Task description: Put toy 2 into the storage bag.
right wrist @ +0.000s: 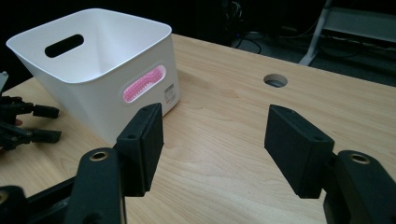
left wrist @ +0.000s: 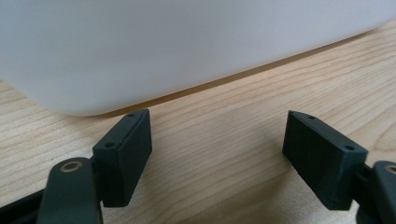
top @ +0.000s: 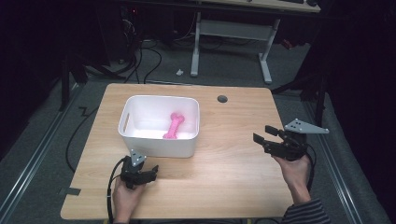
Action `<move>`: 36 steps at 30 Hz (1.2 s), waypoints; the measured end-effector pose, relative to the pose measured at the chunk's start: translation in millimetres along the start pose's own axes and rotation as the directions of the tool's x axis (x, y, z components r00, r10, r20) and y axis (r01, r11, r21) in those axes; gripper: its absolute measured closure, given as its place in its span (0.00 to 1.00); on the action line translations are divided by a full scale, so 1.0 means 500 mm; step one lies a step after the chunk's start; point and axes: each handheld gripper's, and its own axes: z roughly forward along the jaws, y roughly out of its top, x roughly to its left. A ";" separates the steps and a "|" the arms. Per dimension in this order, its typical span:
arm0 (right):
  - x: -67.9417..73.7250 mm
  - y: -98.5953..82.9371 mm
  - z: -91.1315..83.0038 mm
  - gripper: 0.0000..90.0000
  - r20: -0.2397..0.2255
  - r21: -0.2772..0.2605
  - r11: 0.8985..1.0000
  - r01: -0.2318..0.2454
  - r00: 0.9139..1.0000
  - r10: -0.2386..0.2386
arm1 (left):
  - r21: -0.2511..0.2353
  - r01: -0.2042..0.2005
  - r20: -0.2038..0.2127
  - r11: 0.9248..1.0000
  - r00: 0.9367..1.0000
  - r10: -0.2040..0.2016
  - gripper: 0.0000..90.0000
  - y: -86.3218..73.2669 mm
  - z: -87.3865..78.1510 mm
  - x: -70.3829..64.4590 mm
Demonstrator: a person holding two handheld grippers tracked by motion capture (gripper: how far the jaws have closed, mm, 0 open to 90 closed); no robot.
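A white plastic bin (top: 159, 145) with handle slots stands on the wooden table, left of centre. Inside it lies a pink bone-shaped toy (top: 174, 125); in the right gripper view the toy (right wrist: 143, 83) shows pink through the bin's (right wrist: 88, 100) side slot. My left gripper (top: 150, 171) rests low on the table just in front of the bin's near wall (left wrist: 187, 51), open and holding nothing (left wrist: 217, 156). My right gripper (top: 264, 134) hovers at the table's right side, open and empty (right wrist: 215, 140), pointing left toward the bin.
A round cable hole (top: 222, 99) sits near the table's far edge. The left gripper (right wrist: 44, 123) also shows at the left of the right gripper view. Beyond the table stand a white desk frame (top: 231, 32) and floor cables (top: 149, 60).
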 end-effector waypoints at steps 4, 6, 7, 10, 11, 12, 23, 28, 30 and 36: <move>-0.005 -0.015 -0.017 0.42 0.012 -0.020 1.000 -0.020 1.000 0.020 | 0.000 0.000 0.000 1.000 1.000 0.000 0.27 0.000 0.000 0.000; -0.007 -0.025 -0.025 0.42 0.021 -0.019 1.000 -0.024 0.999 0.025 | 0.000 0.000 0.000 1.000 1.000 0.000 0.27 0.000 0.000 0.000; -0.008 -0.028 -0.028 0.42 0.021 -0.022 0.999 -0.029 0.999 0.029 | 0.000 0.000 0.000 1.000 1.000 0.000 0.27 0.000 0.000 0.000; -0.011 -0.042 -0.037 0.42 0.023 -0.044 0.998 -0.046 0.999 0.047 | 0.000 0.000 0.000 1.000 1.000 0.000 0.27 0.000 0.000 0.000; -0.011 -0.047 -0.038 0.42 0.026 -0.047 0.998 -0.047 0.999 0.048 | 0.000 0.000 -0.001 1.000 1.000 0.000 0.27 0.000 0.000 0.000; -0.012 -0.053 -0.039 0.42 0.030 -0.044 0.998 -0.050 0.998 0.051 | 0.000 0.000 0.000 1.000 1.000 0.000 0.27 0.000 0.000 0.000; -0.028 -0.118 -0.031 0.42 0.029 -0.055 0.992 -0.116 0.993 0.117 | 0.001 0.001 0.000 1.000 1.000 -0.001 0.27 0.000 0.000 0.000; -0.033 -0.135 -0.032 0.42 0.036 -0.049 0.990 -0.130 0.991 0.132 | 0.000 0.002 0.000 1.000 1.000 -0.002 0.27 0.000 0.000 0.000; -0.036 -0.143 -0.034 0.42 0.039 -0.048 0.990 -0.135 0.990 0.137 | 0.001 0.001 0.000 1.000 1.000 -0.001 0.27 0.000 0.000 0.000; -0.042 -0.166 -0.034 0.43 0.055 -0.050 0.986 -0.159 0.985 0.161 | 0.001 0.000 0.000 1.000 1.000 0.000 0.27 0.000 0.000 0.000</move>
